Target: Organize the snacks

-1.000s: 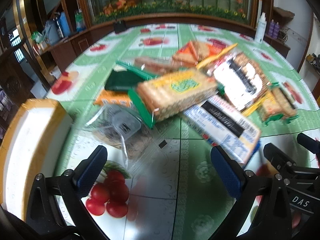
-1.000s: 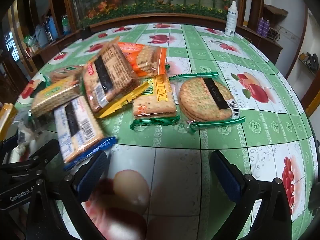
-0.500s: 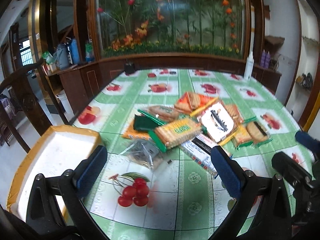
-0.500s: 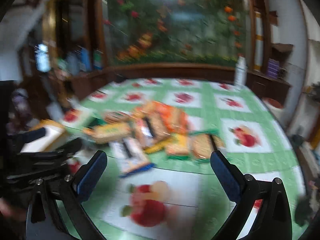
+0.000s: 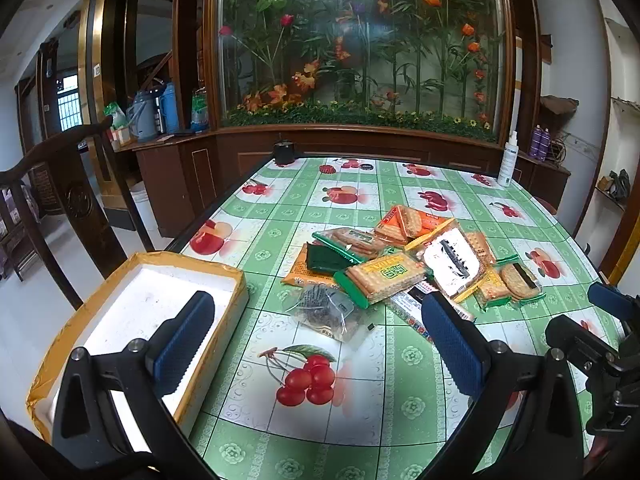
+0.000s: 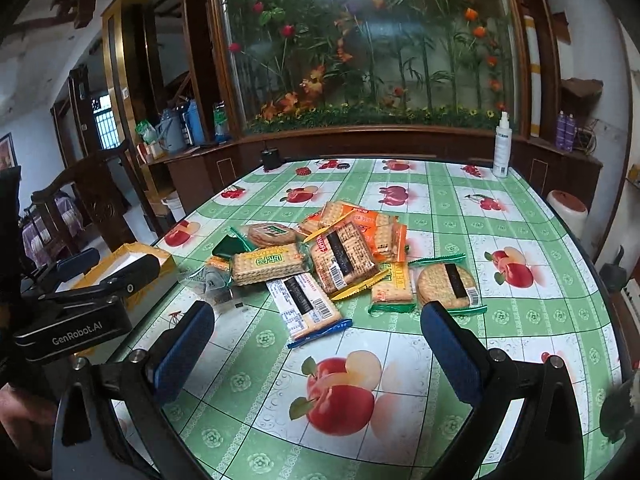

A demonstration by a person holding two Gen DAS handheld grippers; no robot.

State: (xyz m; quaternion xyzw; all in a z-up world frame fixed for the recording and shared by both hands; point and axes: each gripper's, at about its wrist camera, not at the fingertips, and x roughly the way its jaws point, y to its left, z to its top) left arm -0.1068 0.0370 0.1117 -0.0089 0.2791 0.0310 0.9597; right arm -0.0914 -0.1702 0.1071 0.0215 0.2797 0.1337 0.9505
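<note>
Nothing had yet been sorted, as far as the views showed. The heap of plastic-wrapped cracker and biscuit packets (image 5: 404,264) lay jumbled and overlapping near the middle of the green fruit-patterned surface (image 5: 360,408), with a small clear bag of dark bits (image 5: 324,312) at its near edge. The white foam box with orange-taped rim (image 5: 132,312) stood at the surface's left edge, apart from the heap, and looked empty. The left gripper (image 5: 316,344) hovered with its fingers spread wide, holding nothing; the right gripper (image 6: 316,344) was likewise spread and empty. Judging by this, every packet remained to be moved.
</note>
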